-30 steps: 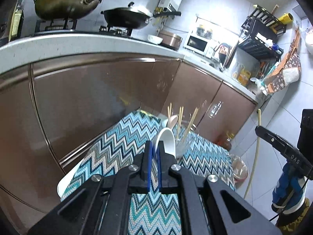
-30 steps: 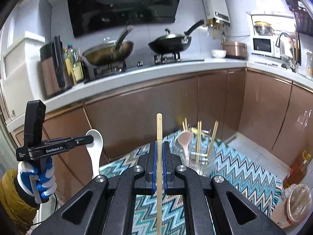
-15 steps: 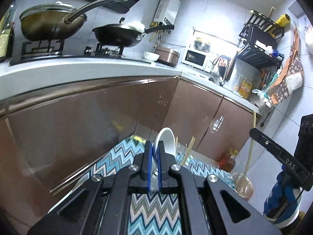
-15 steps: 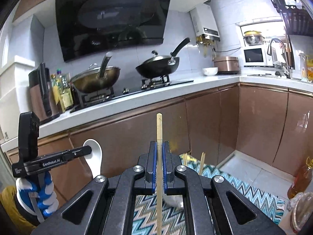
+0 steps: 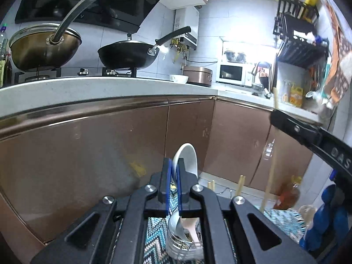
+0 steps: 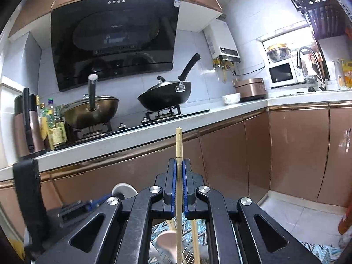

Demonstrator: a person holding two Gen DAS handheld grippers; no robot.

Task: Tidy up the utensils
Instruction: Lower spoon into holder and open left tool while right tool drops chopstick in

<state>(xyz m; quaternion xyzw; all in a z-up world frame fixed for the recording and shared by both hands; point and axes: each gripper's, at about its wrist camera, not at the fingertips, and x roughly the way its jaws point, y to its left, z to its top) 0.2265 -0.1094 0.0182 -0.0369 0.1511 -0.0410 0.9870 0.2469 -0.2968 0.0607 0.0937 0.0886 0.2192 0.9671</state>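
My left gripper (image 5: 173, 165) is shut on a white ceramic spoon (image 5: 186, 158), held upright with its bowl above the fingers. Under it a clear glass jar (image 5: 182, 242) holds a pink spoon and several chopsticks (image 5: 241, 186) and stands on a zigzag cloth (image 5: 155, 237). My right gripper (image 6: 180, 165) is shut on a single wooden chopstick (image 6: 178, 143), held upright over the same jar (image 6: 167, 244). In the left wrist view the right gripper (image 5: 308, 132) and its chopstick (image 5: 269, 187) show at the right. The white spoon (image 6: 123, 190) shows low left in the right wrist view.
Brown cabinet doors (image 5: 88, 154) stand close behind the cloth under a white counter (image 5: 88, 88). On it are a brass wok (image 6: 92, 110), a black wok (image 6: 167, 96), a white bowl (image 6: 231, 98), a rice cooker (image 6: 250, 88) and bottles (image 6: 50, 127). A bottle (image 5: 288, 195) stands on the floor at the right.
Both grippers have tilted up and come closer over the jar, which has dropped to the bottom of both views. The spoon and the chopstick stay gripped.
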